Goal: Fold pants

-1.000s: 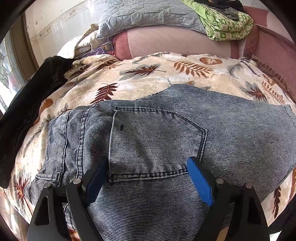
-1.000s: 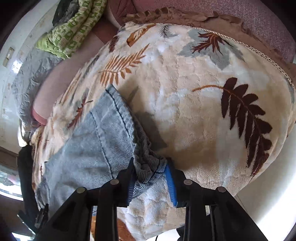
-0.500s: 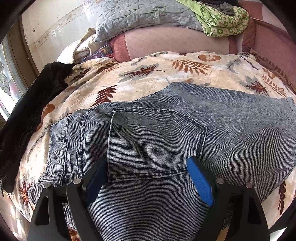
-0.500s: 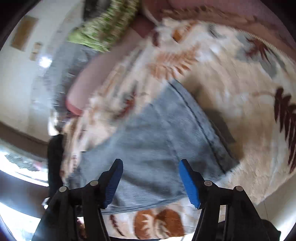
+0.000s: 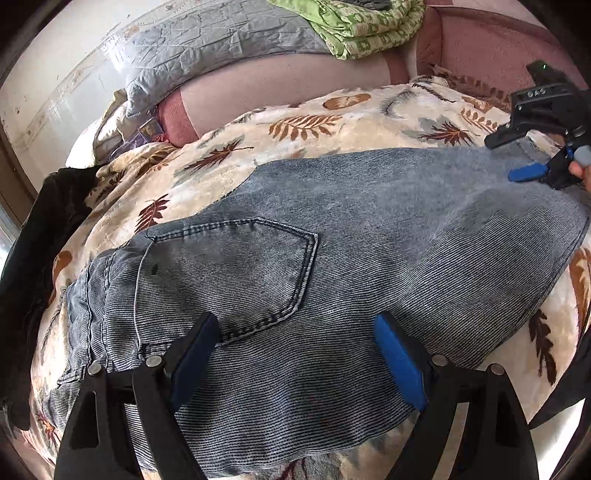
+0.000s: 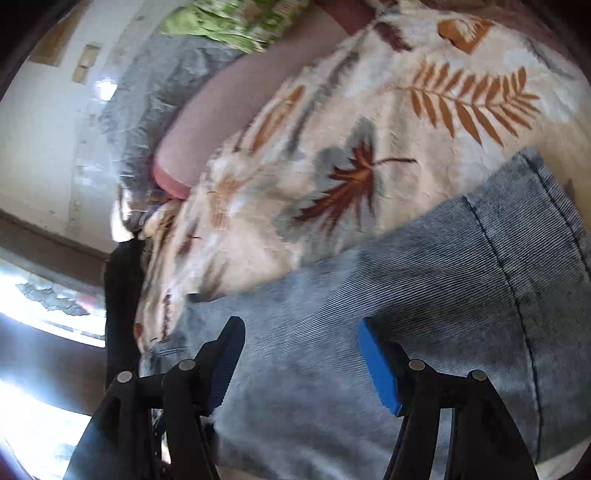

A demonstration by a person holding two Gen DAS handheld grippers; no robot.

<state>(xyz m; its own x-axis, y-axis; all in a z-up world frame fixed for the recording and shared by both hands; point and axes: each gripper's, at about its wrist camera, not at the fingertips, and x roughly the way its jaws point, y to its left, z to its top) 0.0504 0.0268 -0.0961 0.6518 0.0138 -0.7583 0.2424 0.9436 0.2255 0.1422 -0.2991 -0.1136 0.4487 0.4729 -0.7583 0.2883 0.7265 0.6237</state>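
Observation:
Blue denim pants (image 5: 369,229) lie flat on a leaf-print blanket (image 5: 303,125), back pocket (image 5: 236,273) facing up. My left gripper (image 5: 293,325) hovers open over the pocket's lower edge, with cloth under it but nothing pinched. The right gripper (image 6: 300,328) hangs over the pants leg (image 6: 424,295) near the hem (image 6: 546,221). Its jaws are opening and nothing is gripped between them. In the left wrist view the right gripper (image 5: 532,162) appears at the far right end of the pants.
A dark garment (image 5: 33,258) lies at the bed's left edge. At the head of the bed are a pink bolster (image 5: 280,92), a grey quilt (image 5: 221,40) and a green patterned cloth (image 5: 369,26). A bright window (image 6: 44,332) is on the left.
The right gripper let go of the bunched hem, widened its jaws and swept over the pants leg. The left gripper shifted and rolled a little. The right gripper has come into the left wrist view.

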